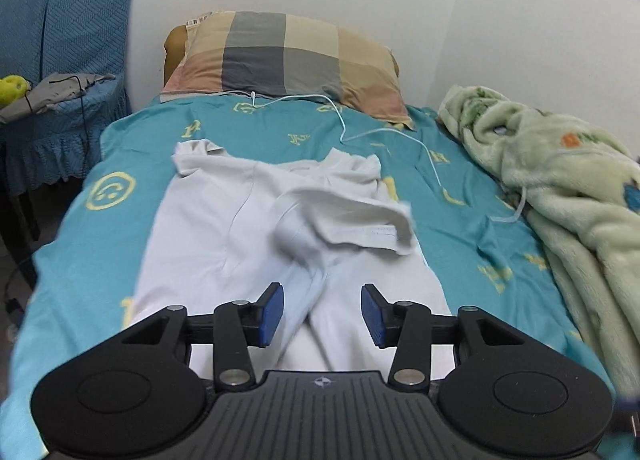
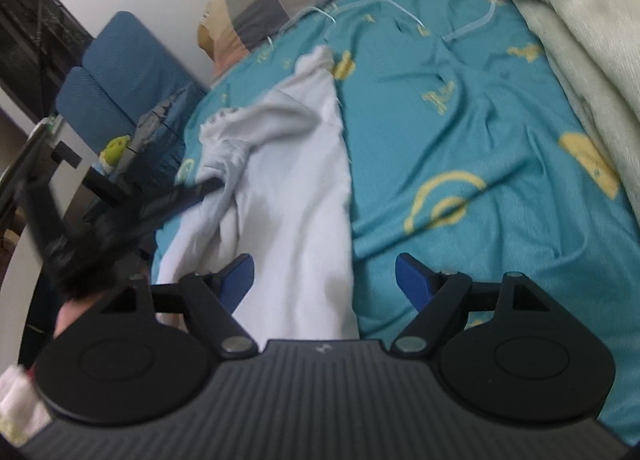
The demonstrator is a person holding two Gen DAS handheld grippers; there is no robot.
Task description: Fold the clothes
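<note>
Left wrist: soft white shirt (image 1: 248, 228) rumpled on teal sheet (image 1: 460, 228), tongs (image 1: 322, 314) apart

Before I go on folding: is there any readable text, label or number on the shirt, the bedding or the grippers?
No readable words anywhere.
Teal bedsheet: yellow letter-like prints and a smiley face, too blurred to read.
White shirt: no visible text.
Green blanket: orange patch, illegible.
Gripper bodies: small emblem only, no words.

Both wrist views face up the bed (image 1: 256, 120), seemingly close above.
</note>
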